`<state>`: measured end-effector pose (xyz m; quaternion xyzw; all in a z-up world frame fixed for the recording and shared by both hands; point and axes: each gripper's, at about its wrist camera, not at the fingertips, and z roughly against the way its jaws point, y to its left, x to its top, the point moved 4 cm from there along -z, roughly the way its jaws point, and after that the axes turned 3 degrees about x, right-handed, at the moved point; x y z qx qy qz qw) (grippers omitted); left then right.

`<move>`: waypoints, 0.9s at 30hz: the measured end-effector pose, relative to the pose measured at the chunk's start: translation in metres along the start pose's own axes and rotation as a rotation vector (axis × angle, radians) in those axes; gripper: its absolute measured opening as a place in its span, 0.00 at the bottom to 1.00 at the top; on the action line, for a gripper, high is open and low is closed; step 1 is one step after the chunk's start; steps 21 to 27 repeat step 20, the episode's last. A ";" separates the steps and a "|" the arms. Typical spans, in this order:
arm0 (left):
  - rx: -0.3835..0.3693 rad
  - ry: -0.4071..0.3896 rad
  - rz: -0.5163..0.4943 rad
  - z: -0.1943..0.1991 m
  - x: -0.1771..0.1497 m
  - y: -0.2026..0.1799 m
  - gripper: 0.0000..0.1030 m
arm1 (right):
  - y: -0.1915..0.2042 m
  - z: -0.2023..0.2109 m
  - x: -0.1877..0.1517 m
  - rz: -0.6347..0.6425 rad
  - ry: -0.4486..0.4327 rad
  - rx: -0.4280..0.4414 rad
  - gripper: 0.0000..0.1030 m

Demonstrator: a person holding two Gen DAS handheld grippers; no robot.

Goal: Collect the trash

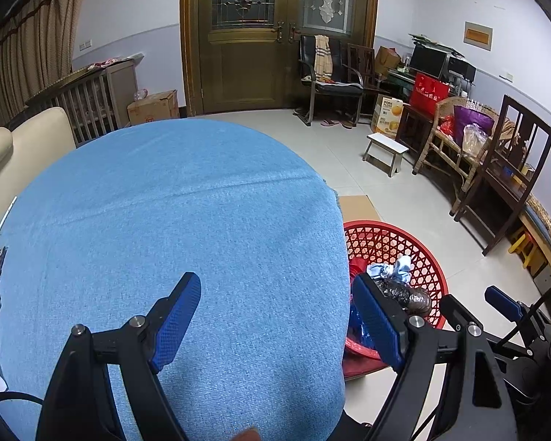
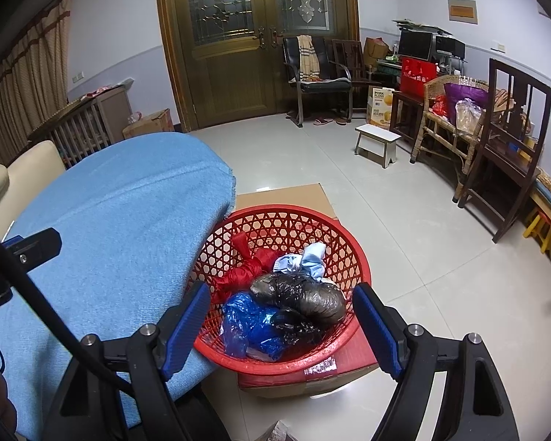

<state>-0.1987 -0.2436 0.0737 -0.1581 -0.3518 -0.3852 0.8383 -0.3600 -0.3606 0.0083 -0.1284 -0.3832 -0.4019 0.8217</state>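
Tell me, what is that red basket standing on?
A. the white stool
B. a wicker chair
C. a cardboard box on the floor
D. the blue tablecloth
C: the right wrist view shows the red basket sitting on a cardboard box on the floor, beside the blue-clothed table, not on it.

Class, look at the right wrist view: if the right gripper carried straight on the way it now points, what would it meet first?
Probably the trash in the red basket: the open right gripper frames the black plastic bag and blue plastic bag, with nothing between. Which it touches first is unclear, since depth is hard to judge.
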 end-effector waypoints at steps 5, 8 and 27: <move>-0.005 -0.003 -0.003 0.000 0.000 0.000 0.82 | 0.000 0.000 0.000 -0.001 0.002 0.000 0.80; -0.012 -0.003 -0.016 0.000 0.000 -0.002 0.82 | -0.002 -0.001 0.000 -0.004 0.006 -0.002 0.80; -0.027 -0.005 -0.034 0.001 -0.002 -0.008 0.82 | -0.004 -0.002 -0.002 -0.009 0.014 -0.005 0.80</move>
